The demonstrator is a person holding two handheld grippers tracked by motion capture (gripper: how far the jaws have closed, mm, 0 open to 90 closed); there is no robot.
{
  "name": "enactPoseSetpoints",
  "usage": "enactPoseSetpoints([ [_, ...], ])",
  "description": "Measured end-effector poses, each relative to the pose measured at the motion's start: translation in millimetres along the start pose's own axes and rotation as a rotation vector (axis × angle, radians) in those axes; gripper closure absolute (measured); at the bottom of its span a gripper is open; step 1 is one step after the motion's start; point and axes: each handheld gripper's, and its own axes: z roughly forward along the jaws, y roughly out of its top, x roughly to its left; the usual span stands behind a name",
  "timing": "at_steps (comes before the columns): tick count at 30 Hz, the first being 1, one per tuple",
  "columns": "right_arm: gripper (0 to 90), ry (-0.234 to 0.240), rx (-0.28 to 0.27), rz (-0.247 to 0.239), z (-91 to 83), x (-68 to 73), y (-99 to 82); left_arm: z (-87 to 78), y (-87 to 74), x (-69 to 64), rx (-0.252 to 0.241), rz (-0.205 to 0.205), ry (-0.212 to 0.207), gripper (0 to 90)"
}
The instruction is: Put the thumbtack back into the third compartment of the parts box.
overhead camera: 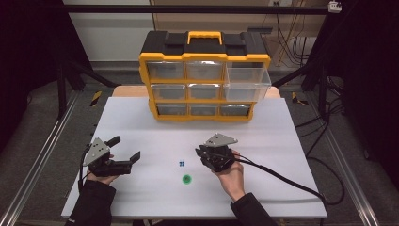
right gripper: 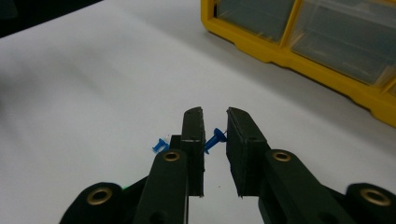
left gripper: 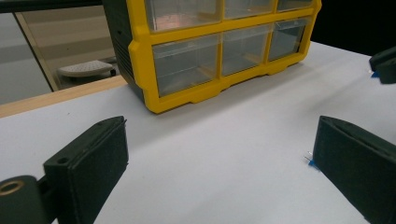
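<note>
- High view: your right gripper (overhead camera: 203,154) sits in your right hand just right of the small blue push pins (overhead camera: 181,164) on the white tabletop (overhead camera: 141,122), with a green dot (overhead camera: 187,179) a little nearer to you. Your left gripper (overhead camera: 126,149) rests well off to the left, fingers spread wide and empty, likely parked out of the way. At the far edge stands the yellow drawer organizer (overhead camera: 204,84) with its top right drawer (overhead camera: 247,82) pulled out, probably so a pin can be dropped in.
- Left gripper view: your fingers (left gripper: 88,163) stand far apart with bare tabletop between them, gripping nothing. The organizer (left gripper: 140,60) is ahead; a speck of blue pin (left gripper: 309,161) peeks out beside the right-hand finger.
- Right gripper view: your fingers (right gripper: 194,140) are drawn close, with one blue push pin (right gripper: 212,140) in the narrow gap. It appears pinched, its head against the left pad, though contact with the other pad is hard to confirm. A second pin (right gripper: 160,145) lies on the tabletop just behind the left finger, so it remains to be fetched.
</note>
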Motion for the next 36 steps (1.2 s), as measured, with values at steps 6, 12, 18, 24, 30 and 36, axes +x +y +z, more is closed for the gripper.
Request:
enactPoseSetpoints([
  [6, 77.3, 0.005, -0.039, -0.002, -21.6, -9.3, 8.0, 0.0, 0.0, -0.1, 0.000, 0.001, -0.001, 2.6],
  [12, 77.3, -0.001, -0.077, -0.001, -42.6, -19.2, 16.5, 0.3, -0.1, -0.2, 0.001, 0.001, -0.001, 2.5],
  [18, 77.2, -0.013, -0.099, -0.007, -60.9, -29.2, 25.8, 0.2, 0.0, -0.1, 0.001, 0.000, -0.001, 2.5],
  [24, 77.2, -0.020, -0.128, 0.001, -78.1, -39.4, 34.0, 0.5, -0.2, -0.2, 0.001, 0.001, -0.001, 2.6],
  [30, 77.2, -0.035, -0.153, -0.004, -95.0, -47.9, 42.1, 0.6, -0.2, -0.3, 0.002, 0.001, 0.000, 2.5],
  [36, 77.2, -0.051, -0.179, 0.002, -109.5, -54.3, 53.2, 0.5, -0.2, -0.3, 0.002, 0.001, -0.001, 2.5],
])
